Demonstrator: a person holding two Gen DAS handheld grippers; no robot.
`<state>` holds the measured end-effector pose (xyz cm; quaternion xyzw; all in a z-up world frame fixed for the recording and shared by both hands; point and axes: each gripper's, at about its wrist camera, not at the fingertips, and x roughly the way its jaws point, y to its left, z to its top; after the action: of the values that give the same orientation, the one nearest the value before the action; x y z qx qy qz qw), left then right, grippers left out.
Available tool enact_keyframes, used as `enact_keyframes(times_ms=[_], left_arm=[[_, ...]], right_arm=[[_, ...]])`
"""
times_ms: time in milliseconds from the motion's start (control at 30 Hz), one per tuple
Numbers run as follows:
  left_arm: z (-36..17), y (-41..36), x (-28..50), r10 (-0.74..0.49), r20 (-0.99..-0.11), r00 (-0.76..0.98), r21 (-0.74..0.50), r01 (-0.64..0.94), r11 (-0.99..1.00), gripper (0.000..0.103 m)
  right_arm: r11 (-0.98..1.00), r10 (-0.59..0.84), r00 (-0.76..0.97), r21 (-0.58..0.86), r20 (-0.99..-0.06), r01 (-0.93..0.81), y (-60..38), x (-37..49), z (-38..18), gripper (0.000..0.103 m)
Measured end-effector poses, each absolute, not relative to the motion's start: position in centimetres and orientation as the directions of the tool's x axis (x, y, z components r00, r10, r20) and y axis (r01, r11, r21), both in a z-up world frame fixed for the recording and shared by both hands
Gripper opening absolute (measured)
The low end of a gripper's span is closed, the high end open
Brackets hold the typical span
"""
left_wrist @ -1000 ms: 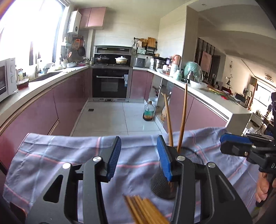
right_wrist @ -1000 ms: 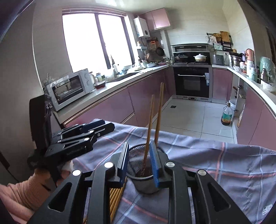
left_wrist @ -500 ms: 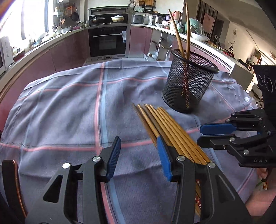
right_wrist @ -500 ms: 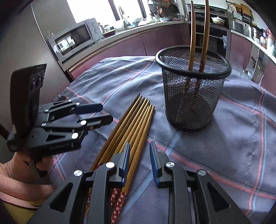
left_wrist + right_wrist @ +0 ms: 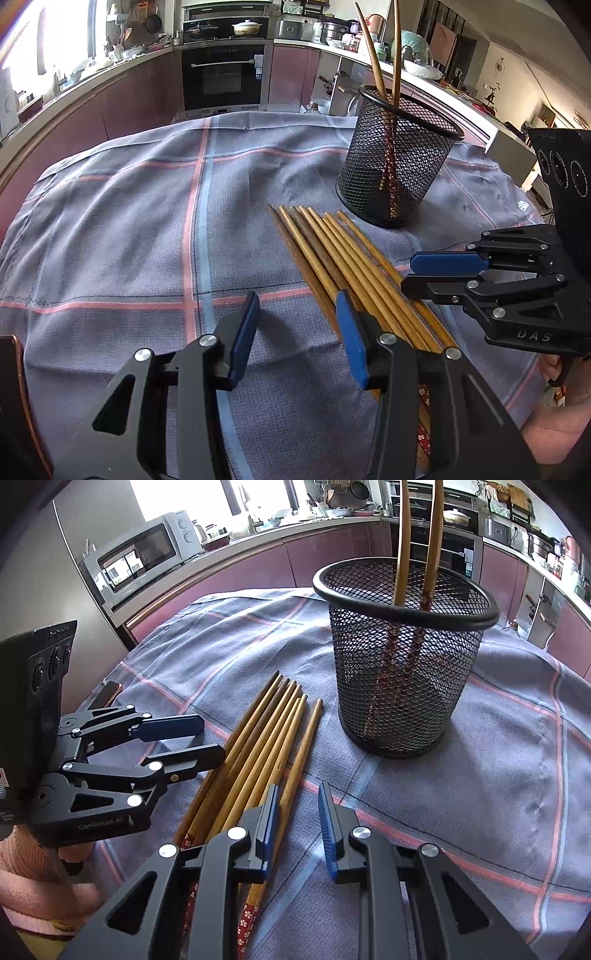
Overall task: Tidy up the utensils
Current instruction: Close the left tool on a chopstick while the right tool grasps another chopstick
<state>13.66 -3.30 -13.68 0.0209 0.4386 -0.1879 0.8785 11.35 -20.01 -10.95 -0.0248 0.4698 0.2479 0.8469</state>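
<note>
While both grippers (image 5: 297, 321) (image 5: 297, 808) gape empty, their fingers (image 5: 399, 369) hide the chopsticks' (image 5: 332, 254) ends.

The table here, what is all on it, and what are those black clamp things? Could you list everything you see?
Chopsticks lying flat: seven by my count, light brown wood with red flowered ends, side by side on the cloth beside the basket.
Chopsticks standing: two, same wood, upright in the basket.
Mesh basket: one, black wire, upright on the cloth.
Tablecloth: one, grey-blue with pink and blue stripes, covers the table.
Microwave: one, white, on the counter behind.
Oven: one, black, built into the purple cabinets.
Left gripper: black with blue pads, open, over the cloth beside the flat chopsticks.
Right gripper: same kind, narrowly open, empty, at the edge of the flat chopsticks.
</note>
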Motion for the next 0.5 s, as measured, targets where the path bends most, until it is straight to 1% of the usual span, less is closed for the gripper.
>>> enact_keyframes(times_ms=[167,233,400,500], left_arm=[[-13.73,-3.21,13.97,-0.316,-0.786,0.531,-0.133,0.353,0.926,0.042],[-13.73,-3.29,14.02,-0.321,-0.788,0.526,-0.135,0.361,0.923,0.037],[-13.72,-3.14,13.98,-0.331,-0.791,0.514,-0.137,0.378,0.916,0.03],[-13.84,-2.75,14.27,-0.348,-0.794,0.497,-0.164,0.377,0.912,0.03]], right_arm=[[0.879,0.385,0.437,0.178,-0.813,-0.443,-19.92,11.58,-10.99,0.02],[0.883,0.371,0.437,0.166,-0.819,-0.439,-19.87,11.72,-11.13,0.019],[0.884,0.363,0.441,0.152,-0.821,-0.443,-19.68,11.74,-11.16,0.019],[0.883,0.366,0.44,0.158,-0.82,-0.441,-19.73,11.89,-11.2,0.019]])
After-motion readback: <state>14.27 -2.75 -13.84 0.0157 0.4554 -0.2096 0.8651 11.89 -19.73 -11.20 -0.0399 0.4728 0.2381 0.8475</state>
